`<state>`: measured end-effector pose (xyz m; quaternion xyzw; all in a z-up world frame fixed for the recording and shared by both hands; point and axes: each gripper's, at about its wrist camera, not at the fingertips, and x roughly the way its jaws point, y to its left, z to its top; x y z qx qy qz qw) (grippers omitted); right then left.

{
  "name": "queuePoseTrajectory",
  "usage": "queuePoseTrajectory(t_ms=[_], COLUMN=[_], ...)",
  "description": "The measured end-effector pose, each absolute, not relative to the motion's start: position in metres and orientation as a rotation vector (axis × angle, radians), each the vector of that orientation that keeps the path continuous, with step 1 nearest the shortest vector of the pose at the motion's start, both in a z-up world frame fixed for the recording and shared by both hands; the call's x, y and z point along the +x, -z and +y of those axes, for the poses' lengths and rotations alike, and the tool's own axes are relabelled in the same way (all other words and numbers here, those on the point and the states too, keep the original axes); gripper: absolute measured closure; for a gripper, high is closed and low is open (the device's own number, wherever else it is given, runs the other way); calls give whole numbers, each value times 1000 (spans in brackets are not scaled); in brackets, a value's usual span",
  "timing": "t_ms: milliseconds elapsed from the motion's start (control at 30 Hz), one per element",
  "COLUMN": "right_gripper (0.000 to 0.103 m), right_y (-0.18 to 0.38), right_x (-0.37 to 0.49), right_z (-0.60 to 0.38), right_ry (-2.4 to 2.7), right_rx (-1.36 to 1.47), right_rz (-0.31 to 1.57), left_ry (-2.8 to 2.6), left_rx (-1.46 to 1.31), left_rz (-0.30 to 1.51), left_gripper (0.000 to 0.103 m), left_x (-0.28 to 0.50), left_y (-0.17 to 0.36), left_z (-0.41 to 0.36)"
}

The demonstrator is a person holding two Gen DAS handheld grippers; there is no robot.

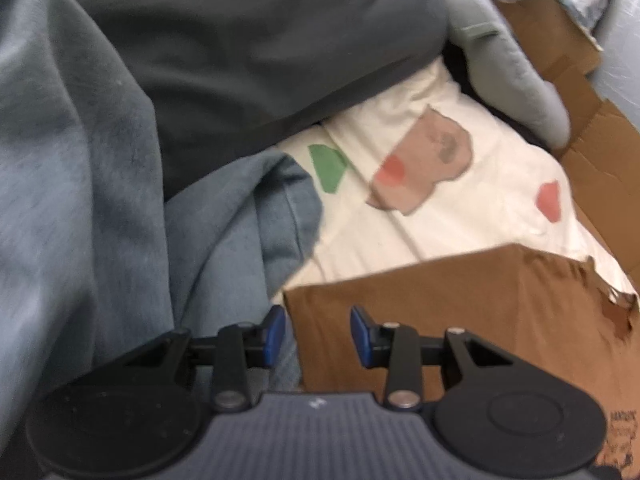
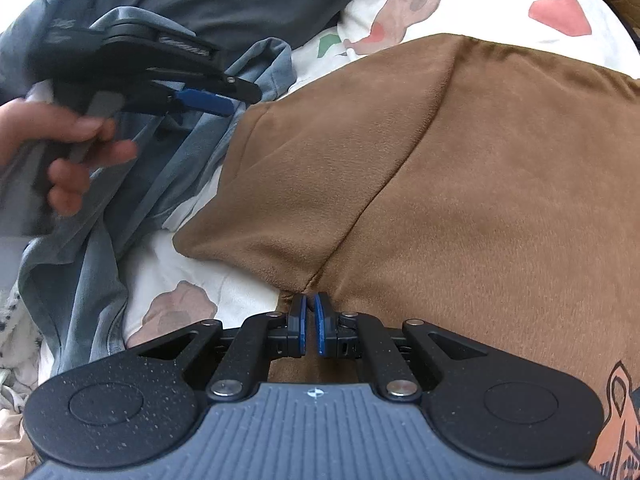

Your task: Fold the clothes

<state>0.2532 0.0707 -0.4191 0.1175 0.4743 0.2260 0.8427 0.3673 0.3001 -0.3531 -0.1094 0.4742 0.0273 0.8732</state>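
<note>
A brown fleece garment (image 2: pixel 440 180) with an orange print at its lower right lies spread on a white patterned sheet (image 2: pixel 480 4). My right gripper (image 2: pixel 310 312) is shut on the near edge of the brown garment, at a seam. In the left wrist view my left gripper (image 1: pixel 318 322) stands open with nothing between its blue pads (image 1: pixel 276 332), just above a corner of the brown garment (image 1: pixel 440 320). A blue-grey garment (image 1: pixel 100 200) lies bunched to its left. The right wrist view shows a hand (image 2: pixel 64 148) holding the left gripper (image 2: pixel 224 100) over the blue-grey garment (image 2: pixel 80 280).
A dark grey garment (image 1: pixel 260 40) lies at the back of the sheet (image 1: pixel 460 220). A light grey padded item (image 1: pixel 516 68) and a brown flap (image 1: pixel 560 44), cardboard or cloth, sit at the back right. Crumpled light fabric (image 2: pixel 16 360) lies at the left edge.
</note>
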Motion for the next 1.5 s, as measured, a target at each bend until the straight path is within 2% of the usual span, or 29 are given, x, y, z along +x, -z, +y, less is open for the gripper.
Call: queuePoseTrajectory(t_ms=[300,633,700,767,1033,1200,1400,1467,1500], right_gripper=[94,94,94,94,95,95,91,86,83], right_y=[420,419,419,419,421,420,415,409,406], right_x=[256,253,252,253,261,261,265,265,264], right_z=[67,65,65,66,65,69,66,61,57], right_ry=[-493,-496,-493,-489,-512,-496,-483,-478,-473], right_rx=[263,275,280,282,276,254,301,320,322], right_rz=[1009,1001,1000,1003,1038,1043,1076,1067,1054], left_ry=[-82,-104,-110,-114,-118,-130,-185,-171,-161], left_rx=[-128,-201,-204,-209,-136,-69,-95,-101,-91], left_rz=[1032,1068,1067,1060,967,974,1014,1001,987], left_gripper=[72,71,77,98,98,98,82,62,58], left_x=[390,395,395,394,390,400,404,402,400], left_y=[382,389,389,386,356,359,374,370,366], left_z=[292,299,299,300,298,294,289,286,283])
